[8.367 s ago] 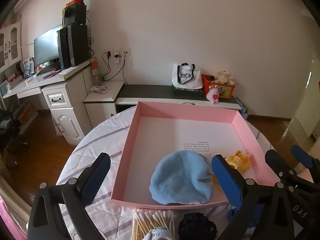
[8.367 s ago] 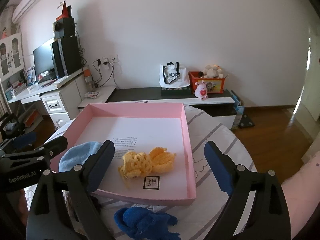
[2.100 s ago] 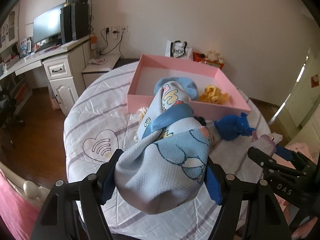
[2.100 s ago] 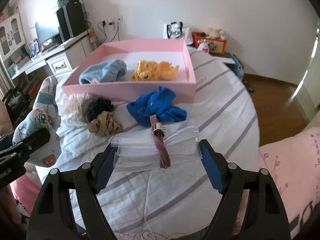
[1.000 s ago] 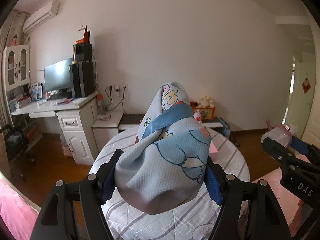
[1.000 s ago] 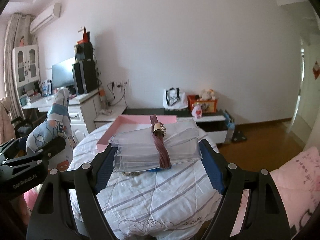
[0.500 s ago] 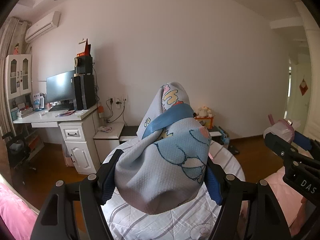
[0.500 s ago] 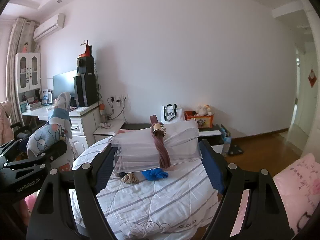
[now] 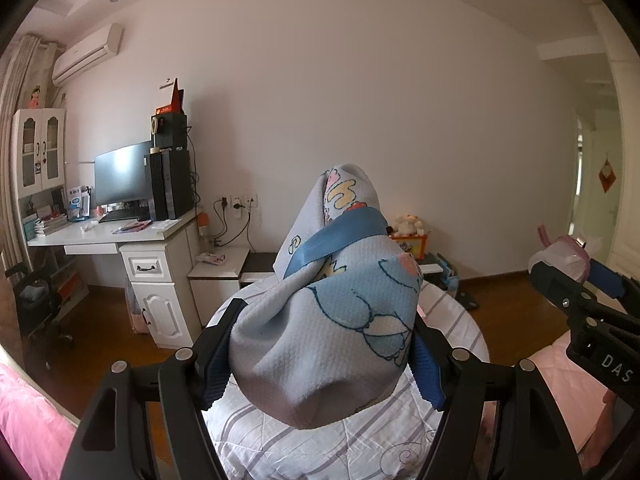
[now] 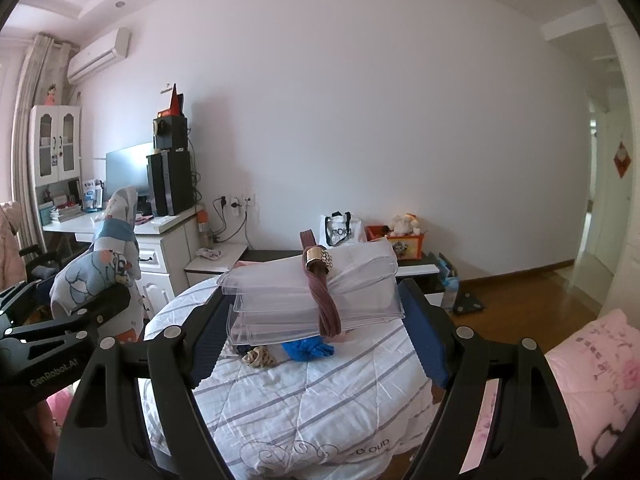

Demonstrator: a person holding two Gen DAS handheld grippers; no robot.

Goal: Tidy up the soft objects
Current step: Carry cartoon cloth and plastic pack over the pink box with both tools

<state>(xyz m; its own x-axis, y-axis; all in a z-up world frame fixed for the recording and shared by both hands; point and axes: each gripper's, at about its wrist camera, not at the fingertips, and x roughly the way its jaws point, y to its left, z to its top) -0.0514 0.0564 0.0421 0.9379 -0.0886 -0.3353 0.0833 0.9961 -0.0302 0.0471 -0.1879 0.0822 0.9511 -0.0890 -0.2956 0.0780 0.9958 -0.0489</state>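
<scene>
My left gripper (image 9: 320, 360) is shut on a light-blue cartoon-print cloth bundle (image 9: 332, 320) tied with a blue ribbon, held up in the air; the bundle (image 10: 100, 272) also shows at the left of the right wrist view. My right gripper (image 10: 312, 328) is shut on a stack of clear plastic pouches (image 10: 308, 296) bound by a mauve hair band (image 10: 324, 300). Below them on the quilted round table (image 10: 312, 392) lie a blue fuzzy item (image 10: 308, 350) and a beige scrunchie (image 10: 260, 358). The pink tray is mostly hidden behind the pouches.
A white desk (image 9: 132, 240) with monitor and speakers stands at the left wall. A low dark bench (image 10: 416, 264) carries a tote bag and an orange toy box. Pink bedding (image 10: 592, 376) lies at the right; wooden floor (image 10: 520, 296) surrounds the table.
Both grippers have drawn back from the table with their loads still held; the table looks smaller and farther. The left one shifted more than the right.
</scene>
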